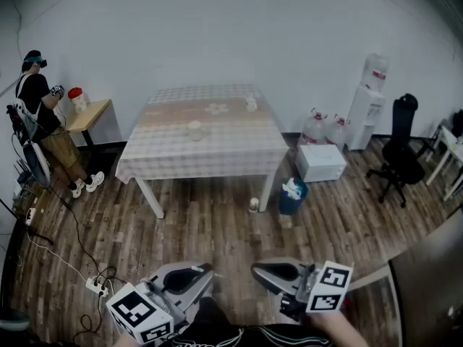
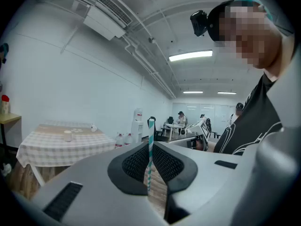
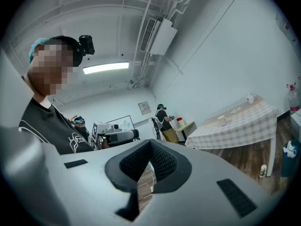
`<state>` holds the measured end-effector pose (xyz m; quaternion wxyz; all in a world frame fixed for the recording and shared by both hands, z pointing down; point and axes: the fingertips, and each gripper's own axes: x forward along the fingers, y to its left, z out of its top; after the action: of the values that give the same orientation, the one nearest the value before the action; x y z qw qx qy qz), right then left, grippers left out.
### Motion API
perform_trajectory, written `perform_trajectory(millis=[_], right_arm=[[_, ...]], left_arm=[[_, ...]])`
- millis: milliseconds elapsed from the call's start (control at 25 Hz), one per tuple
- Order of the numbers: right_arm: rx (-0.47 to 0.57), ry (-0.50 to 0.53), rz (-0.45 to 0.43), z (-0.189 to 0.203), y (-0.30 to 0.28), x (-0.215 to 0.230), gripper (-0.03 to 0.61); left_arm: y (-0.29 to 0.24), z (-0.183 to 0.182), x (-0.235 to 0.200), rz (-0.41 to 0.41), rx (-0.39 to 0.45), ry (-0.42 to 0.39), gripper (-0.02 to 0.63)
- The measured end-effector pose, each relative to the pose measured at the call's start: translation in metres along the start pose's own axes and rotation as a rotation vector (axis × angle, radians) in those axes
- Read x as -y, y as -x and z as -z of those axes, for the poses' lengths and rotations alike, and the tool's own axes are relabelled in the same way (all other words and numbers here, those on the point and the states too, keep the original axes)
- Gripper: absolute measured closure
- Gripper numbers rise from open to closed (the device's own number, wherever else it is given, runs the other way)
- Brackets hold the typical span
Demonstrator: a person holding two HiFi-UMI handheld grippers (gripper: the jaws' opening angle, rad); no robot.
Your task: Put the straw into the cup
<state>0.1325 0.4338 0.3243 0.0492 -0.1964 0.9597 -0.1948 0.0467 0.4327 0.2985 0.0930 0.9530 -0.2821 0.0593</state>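
Observation:
A teal-and-white striped straw (image 2: pixel 150 158) stands upright between the pads of my left gripper (image 2: pixel 150 146), which is shut on it. My right gripper (image 3: pixel 150 148) is shut with nothing between its jaws. In the head view both grippers are low at the bottom edge, left gripper (image 1: pixel 201 273) and right gripper (image 1: pixel 265 272), far from the table; the straw cannot be made out there. A small white cup (image 1: pixel 194 129) stands on the checked-cloth table (image 1: pixel 210 157) across the room. The cup (image 2: pixel 68 135) also shows small in the left gripper view, and the cup (image 3: pixel 224 121) in the right gripper view.
Wooden floor lies between me and the table. A blue bin (image 1: pixel 292 196) and a small cup (image 1: pixel 254 204) sit by the table's right leg. A white box (image 1: pixel 320 162), water bottles (image 1: pixel 325 129), a dispenser (image 1: pixel 369 100) and a black chair (image 1: pixel 398 150) are at right. A person (image 1: pixel 43 114) stands left; a power strip (image 1: pixel 96 286) lies near.

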Motion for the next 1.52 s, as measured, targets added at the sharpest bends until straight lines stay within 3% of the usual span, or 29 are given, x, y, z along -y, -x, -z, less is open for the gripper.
perform_trajectory(millis=[320, 720, 1120, 1520], right_arm=[[-0.010, -0.023, 0.015, 0.008, -0.007, 0.007, 0.566], [0.008, -0.059, 0.041, 0.001, -0.036, 0.046, 0.566], [0.012, -0.080, 0.072, -0.021, -0.090, 0.118, 0.566], [0.015, -0.108, 0.103, -0.067, -0.180, 0.211, 0.566]], left_arm=[[-0.002, 0.010, -0.008, 0.008, -0.003, 0.021, 0.595], [-0.008, 0.009, -0.055, -0.005, 0.008, 0.058, 0.595], [-0.034, 0.002, -0.143, -0.012, 0.015, 0.083, 0.595], [-0.062, -0.028, -0.278, -0.008, 0.000, 0.113, 0.595]])
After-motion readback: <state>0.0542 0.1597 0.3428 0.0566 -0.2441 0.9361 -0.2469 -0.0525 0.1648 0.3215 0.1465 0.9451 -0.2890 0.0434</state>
